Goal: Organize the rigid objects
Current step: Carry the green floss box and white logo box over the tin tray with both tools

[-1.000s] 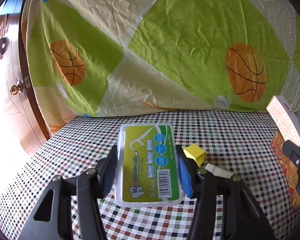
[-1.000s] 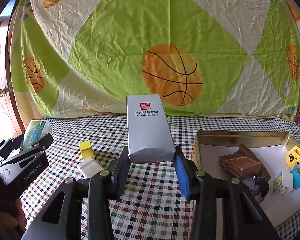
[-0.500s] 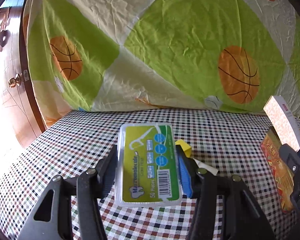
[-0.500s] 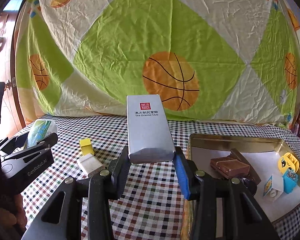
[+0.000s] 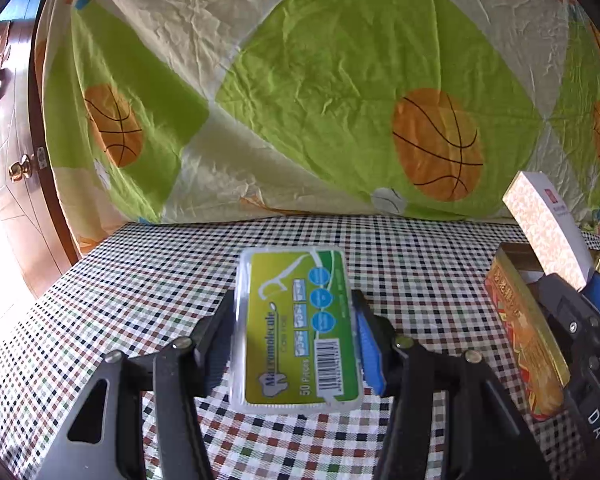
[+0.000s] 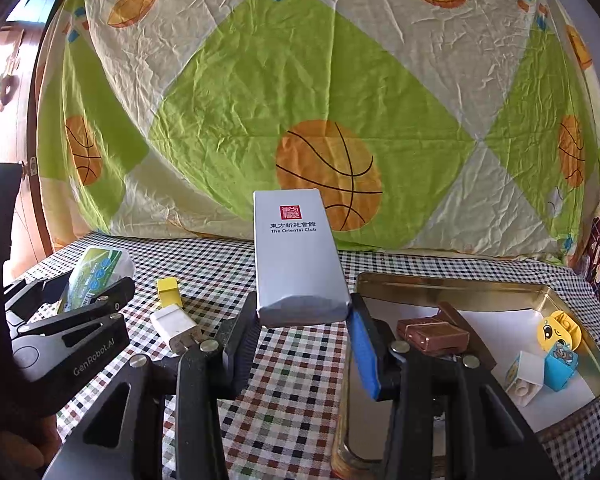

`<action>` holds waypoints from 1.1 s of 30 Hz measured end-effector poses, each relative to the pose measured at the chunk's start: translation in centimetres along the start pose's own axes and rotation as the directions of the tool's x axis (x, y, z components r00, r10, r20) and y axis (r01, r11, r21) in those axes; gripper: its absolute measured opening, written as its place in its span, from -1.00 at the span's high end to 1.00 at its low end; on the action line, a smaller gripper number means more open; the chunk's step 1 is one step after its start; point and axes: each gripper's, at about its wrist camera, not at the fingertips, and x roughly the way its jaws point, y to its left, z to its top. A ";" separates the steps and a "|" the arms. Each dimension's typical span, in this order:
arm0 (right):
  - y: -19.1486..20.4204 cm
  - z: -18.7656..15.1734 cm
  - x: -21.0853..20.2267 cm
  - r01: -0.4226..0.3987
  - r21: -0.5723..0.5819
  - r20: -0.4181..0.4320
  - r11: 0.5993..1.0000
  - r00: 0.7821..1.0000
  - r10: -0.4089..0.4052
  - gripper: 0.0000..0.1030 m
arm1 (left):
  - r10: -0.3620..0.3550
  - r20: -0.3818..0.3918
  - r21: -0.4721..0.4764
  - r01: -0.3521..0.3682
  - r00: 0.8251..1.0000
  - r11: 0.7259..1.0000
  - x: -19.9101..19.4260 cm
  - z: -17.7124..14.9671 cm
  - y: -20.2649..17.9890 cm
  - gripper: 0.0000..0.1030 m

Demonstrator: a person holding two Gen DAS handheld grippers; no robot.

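Observation:
My left gripper (image 5: 296,340) is shut on a green-labelled floss pick box (image 5: 296,328), held above the checkered table. My right gripper (image 6: 302,320) is shut on a grey "The Oriental Club" box (image 6: 298,260), held upright beside the left rim of a gold tin (image 6: 460,286). The tin holds a brown case (image 6: 434,332), a yellow toy block (image 6: 558,330) and small blue and white cubes (image 6: 540,372). In the left wrist view the grey box (image 5: 548,228) and tin (image 5: 524,336) show at the right. The left gripper with the floss box (image 6: 92,276) shows at the left of the right wrist view.
A yellow block (image 6: 169,291) and a white charger plug (image 6: 175,326) lie on the checkered tablecloth (image 6: 292,400) between the grippers. A green basketball-print sheet (image 6: 320,120) hangs behind the table. A wooden door with a brass knob (image 5: 20,170) stands at the far left.
Both grippers have risen and moved right, still holding their boxes. The yellow block and plug have slipped out of the left wrist view; the tin has come closer in it.

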 end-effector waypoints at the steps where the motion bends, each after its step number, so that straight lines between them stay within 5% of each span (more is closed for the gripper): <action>1: -0.3 0.0 -0.2 0.003 0.000 0.004 1.000 1.000 -0.003 0.12 | -0.004 0.002 0.002 0.004 1.000 1.000 -0.1 0.0 -0.2 -0.05; 33: -13.8 -0.7 -2.8 0.144 0.111 0.035 0.983 0.988 -0.149 0.12 | -0.135 0.042 0.074 0.131 0.990 0.989 -3.6 1.1 -10.5 -0.05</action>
